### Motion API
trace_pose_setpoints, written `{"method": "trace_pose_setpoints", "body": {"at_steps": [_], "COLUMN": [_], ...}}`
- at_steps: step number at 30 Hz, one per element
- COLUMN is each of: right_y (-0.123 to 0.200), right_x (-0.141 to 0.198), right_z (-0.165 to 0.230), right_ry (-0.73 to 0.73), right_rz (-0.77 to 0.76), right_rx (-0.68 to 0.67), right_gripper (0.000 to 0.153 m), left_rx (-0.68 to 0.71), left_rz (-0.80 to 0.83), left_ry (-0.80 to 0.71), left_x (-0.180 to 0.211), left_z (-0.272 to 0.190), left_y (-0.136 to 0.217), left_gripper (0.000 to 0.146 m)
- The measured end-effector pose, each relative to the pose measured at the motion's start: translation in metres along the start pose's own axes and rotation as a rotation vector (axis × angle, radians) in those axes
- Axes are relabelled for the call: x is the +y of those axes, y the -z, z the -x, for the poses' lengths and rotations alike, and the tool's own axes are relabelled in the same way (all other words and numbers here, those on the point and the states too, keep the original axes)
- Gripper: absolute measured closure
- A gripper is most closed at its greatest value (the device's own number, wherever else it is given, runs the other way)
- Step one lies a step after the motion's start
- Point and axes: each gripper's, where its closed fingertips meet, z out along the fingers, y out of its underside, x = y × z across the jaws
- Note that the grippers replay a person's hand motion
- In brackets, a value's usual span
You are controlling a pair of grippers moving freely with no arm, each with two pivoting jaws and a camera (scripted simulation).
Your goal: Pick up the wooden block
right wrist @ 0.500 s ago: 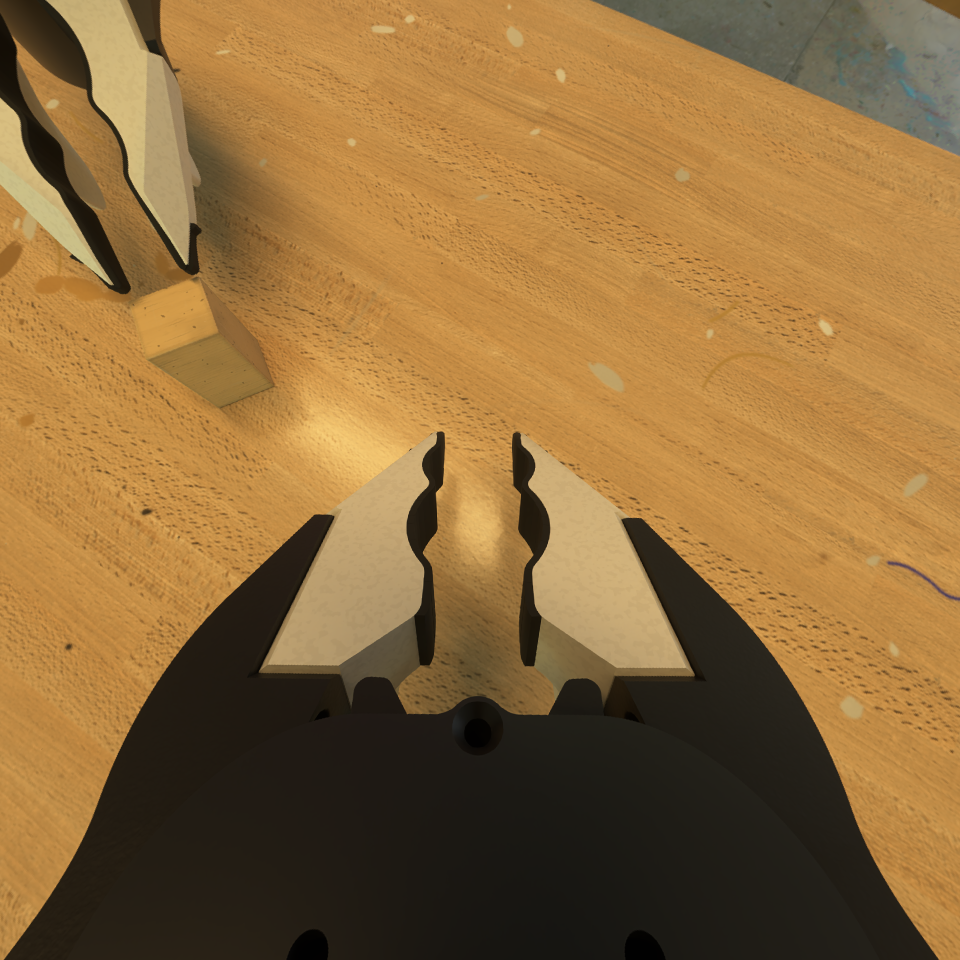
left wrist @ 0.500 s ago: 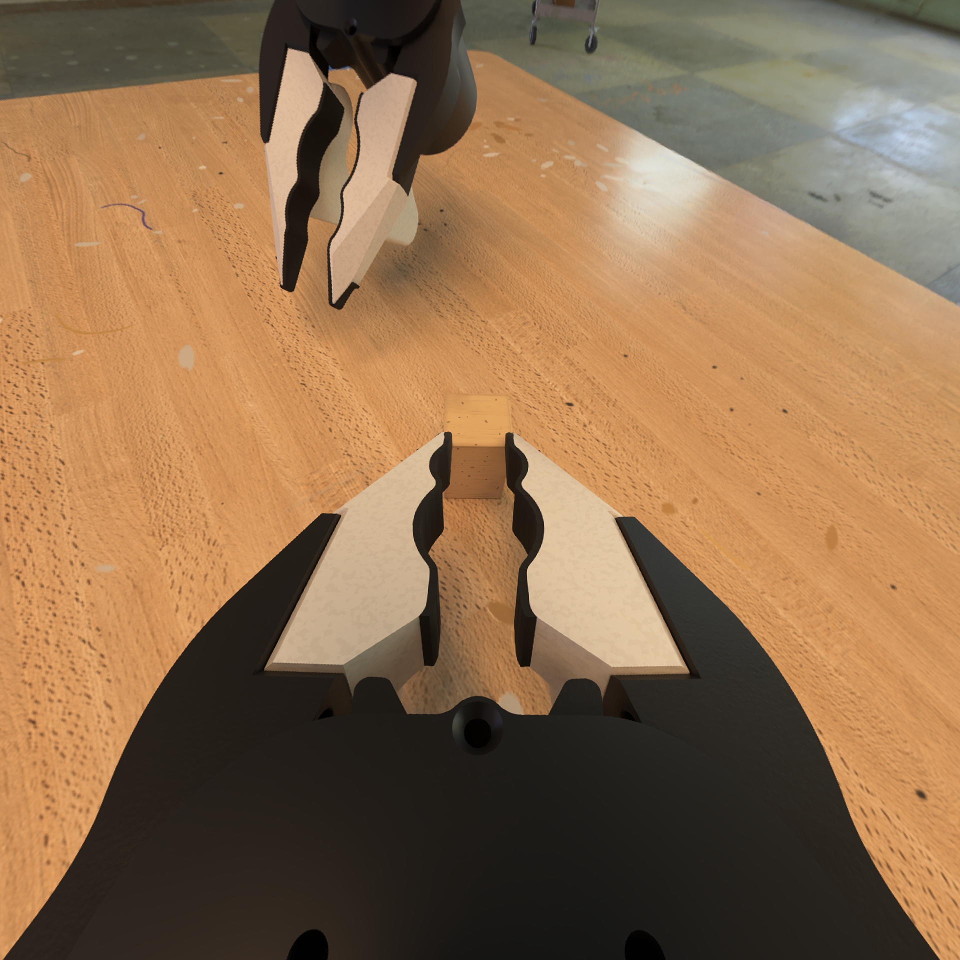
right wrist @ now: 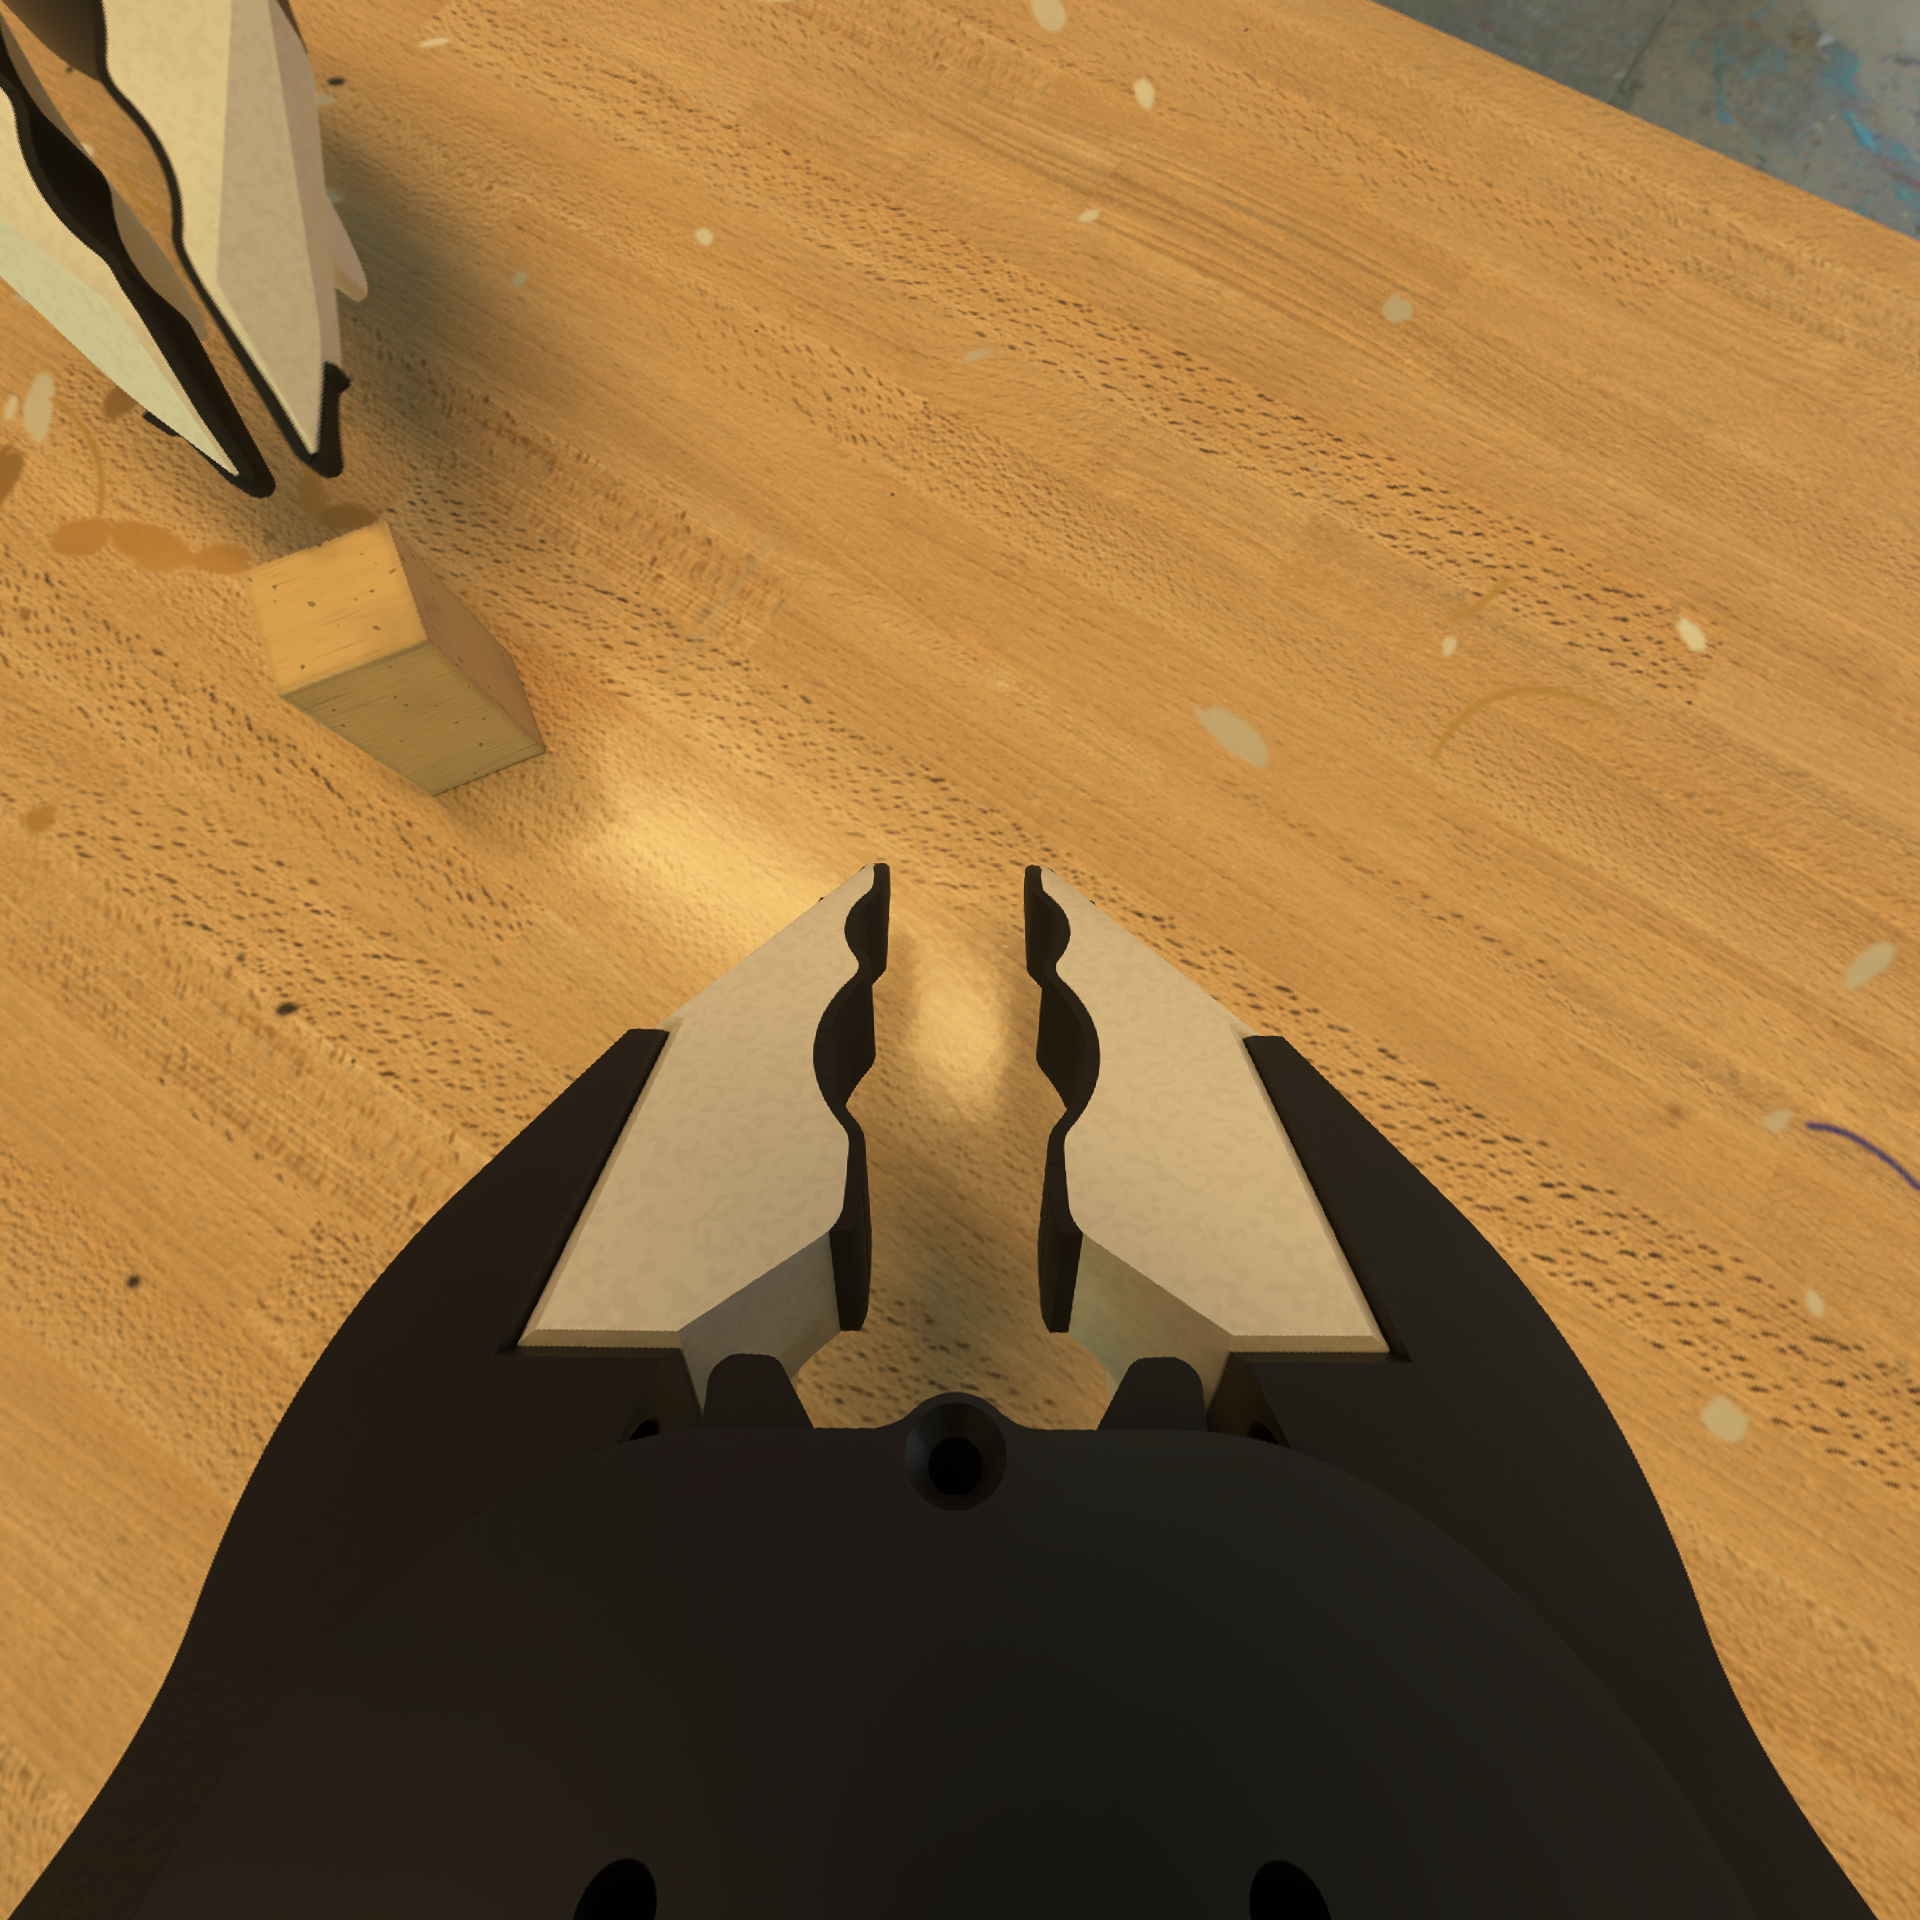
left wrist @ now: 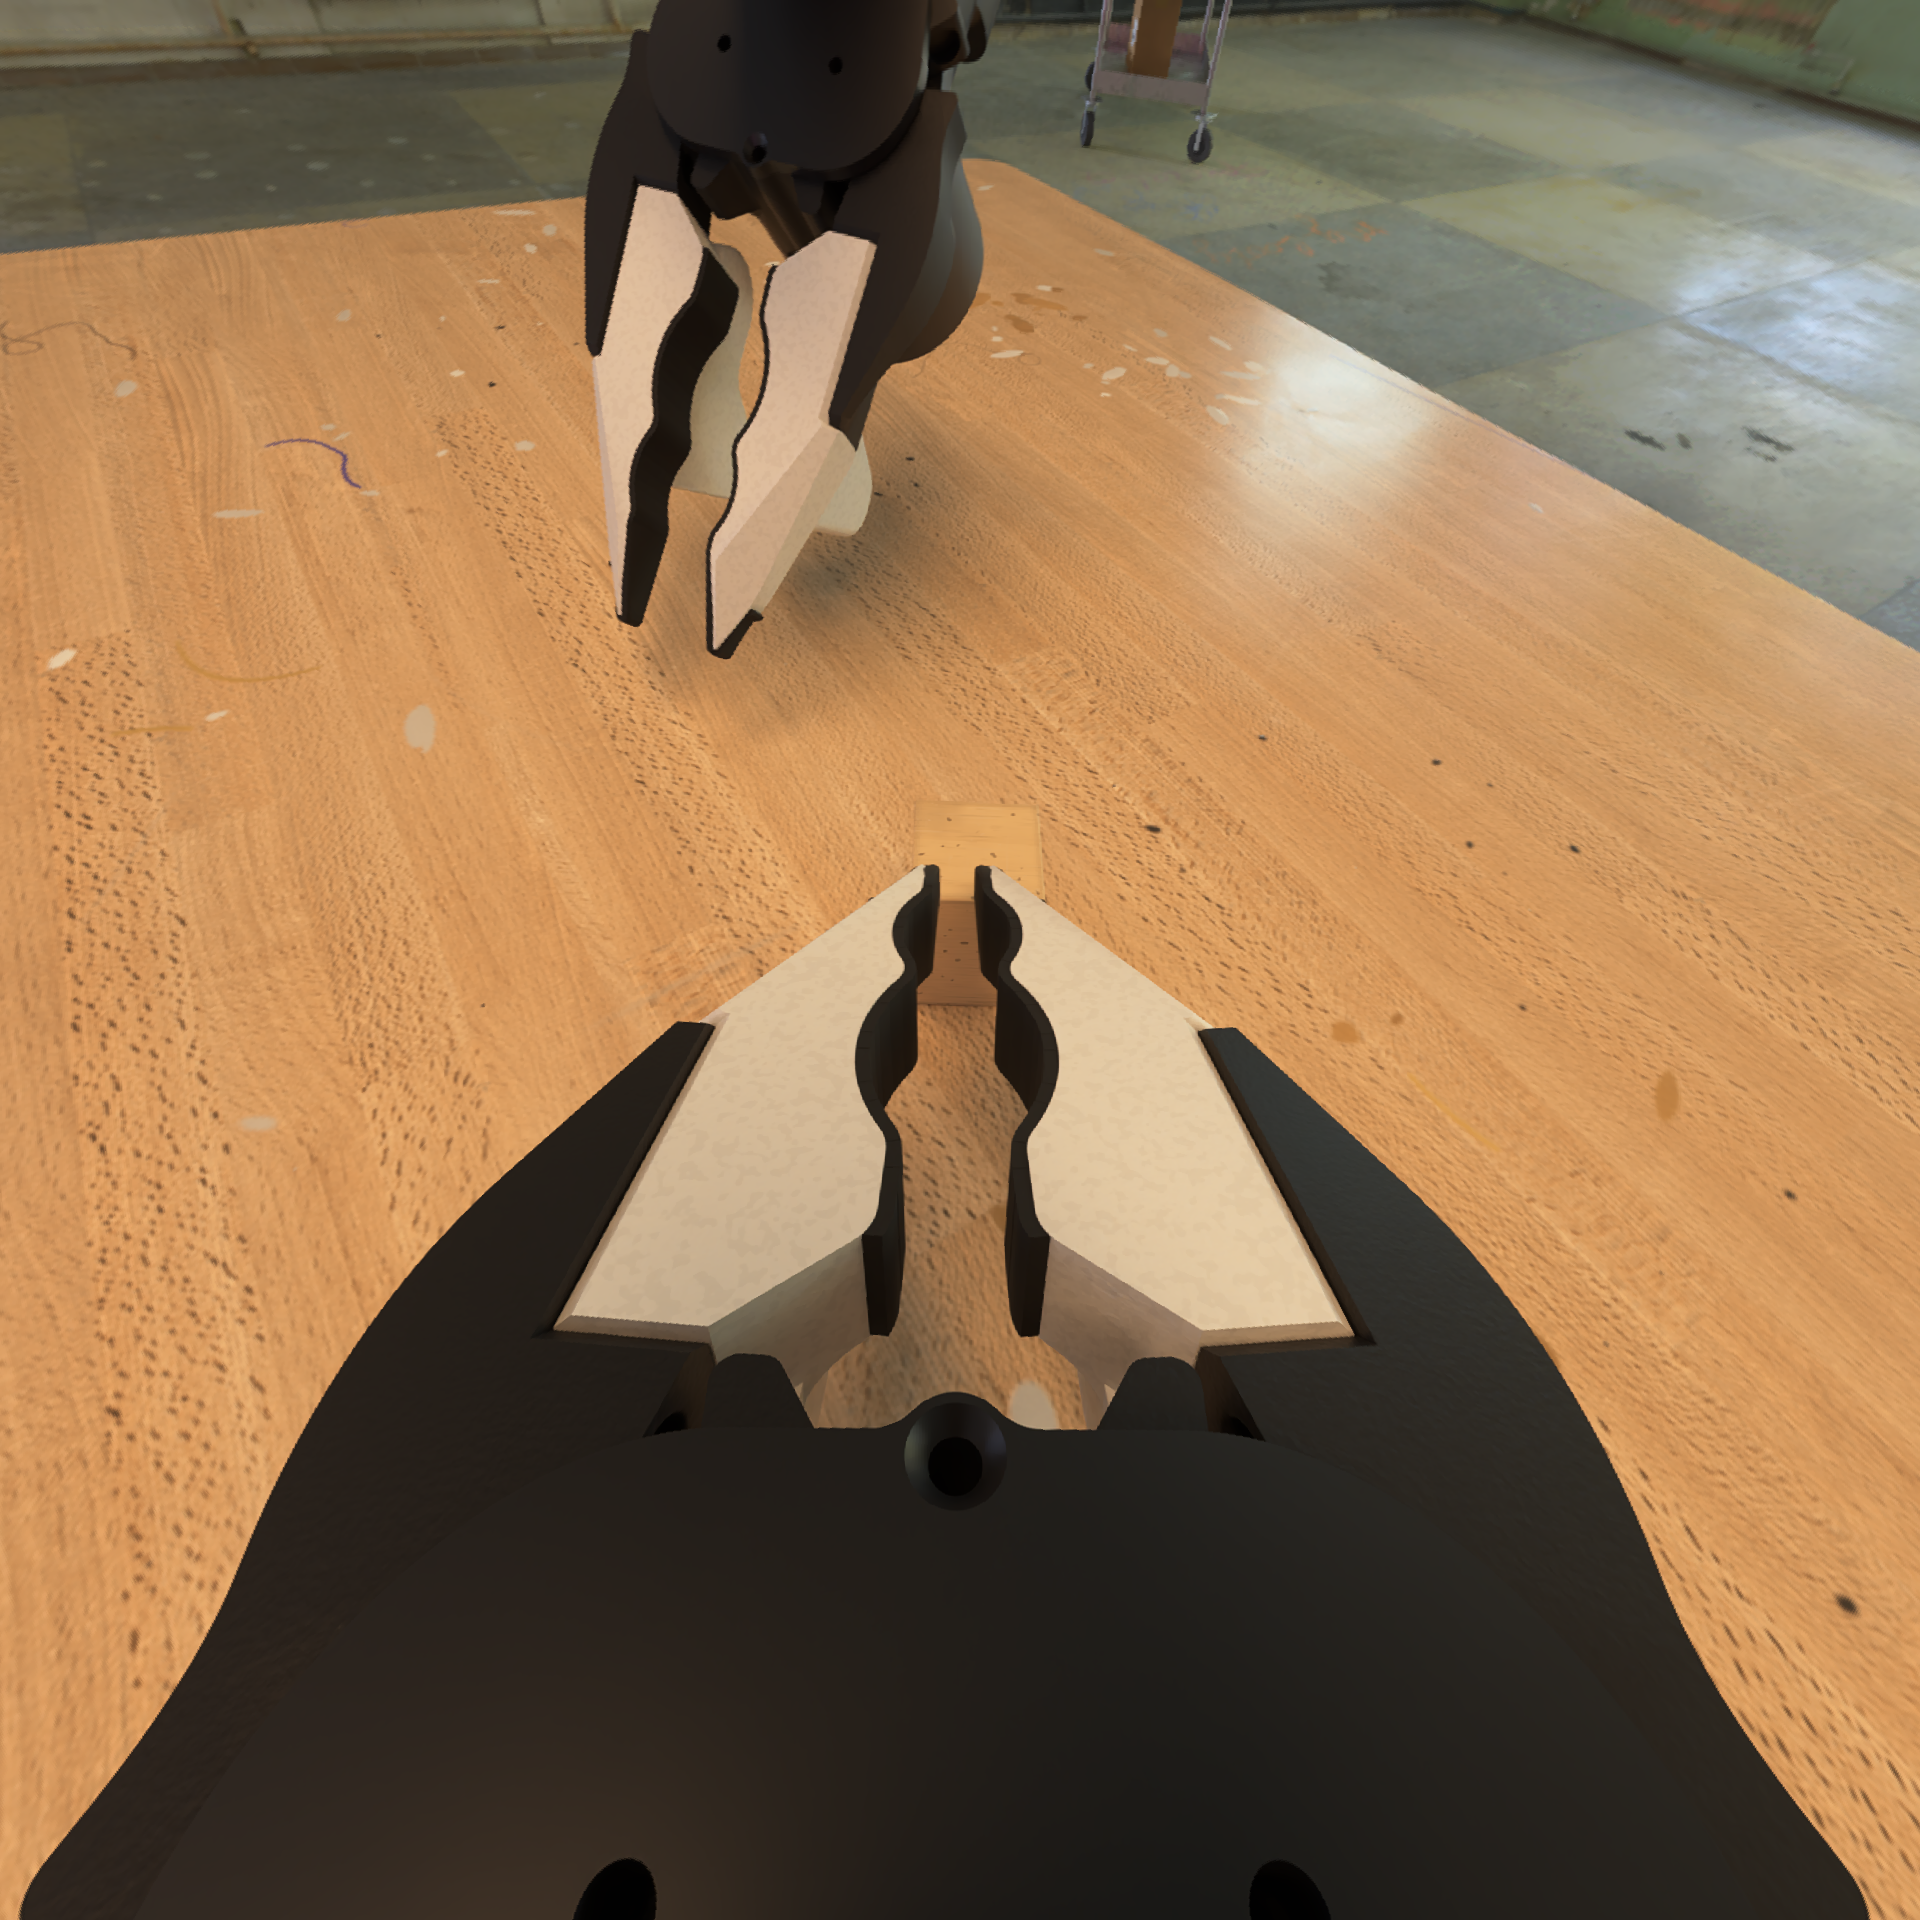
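1. A small wooden block (left wrist: 977,836) lies on a wooden table (left wrist: 1351,727), its long axis flat on the surface.
2. The left gripper (left wrist: 956,878) hovers above it. Its jaws stand narrowly apart, holding nothing. The right wrist view shows the tips (right wrist: 281,457) short of the block (right wrist: 384,655), just beyond its far end and not around it.
3. The right gripper (right wrist: 956,878) hangs over bare table, jaws apart and empty, with the block well off to its left.
4. The left gripper is plainly nearer. Judged from this, its gap looks narrower than the block, so it likely must widen before closing around the block.
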Motion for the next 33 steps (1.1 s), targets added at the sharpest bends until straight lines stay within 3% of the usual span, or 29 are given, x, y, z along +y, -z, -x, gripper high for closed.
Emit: {"method": "trace_pose_setpoints", "body": {"at_steps": [9, 14, 20, 23, 25, 28, 33], "right_y": [-0.001, -0.003, -0.001, 0.003, 0.006, 0.014, 0.012], "right_x": [0.002, 0.003, -0.001, -0.009, -0.015, -0.033, -0.05], "right_z": [-0.001, 0.0, 0.007, 0.016, 0.028, 0.061, 0.099], "right_ry": [0.002, 0.0, 0.03, 0.035, 0.02, 0.039, 0.187], "right_rz": [0.008, 0.015, 0.012, -0.018, -0.053, -0.149, -0.229], "right_rx": [0.007, 0.006, 0.009, -0.02, -0.095, -0.284, -0.288], "right_gripper": [0.127, 0.127, 0.127, 0.128, 0.127, 0.124, 0.118], "left_rx": [-0.022, -0.051, -0.187, -0.21, -0.211, -0.225, -0.296], "left_rz": [-0.015, 0.123, 0.452, 0.573, 0.651, 0.72, 0.773], "left_ry": [-0.006, -0.078, -0.163, -0.214, -0.29, -0.479, -0.58], "left_x": [-0.008, -0.01, 0.012, 0.02, 0.019, 0.007, -0.028], "left_z": [-0.001, -0.009, -0.002, 0.0, 0.002, 0.007, 0.023], "left_y": [0.002, -0.01, -0.026, -0.028, -0.024, -0.005, 0.06], "left_gripper": [0.115, 0.098, 0.099, 0.112, 0.113, 0.113, 0.113]}}
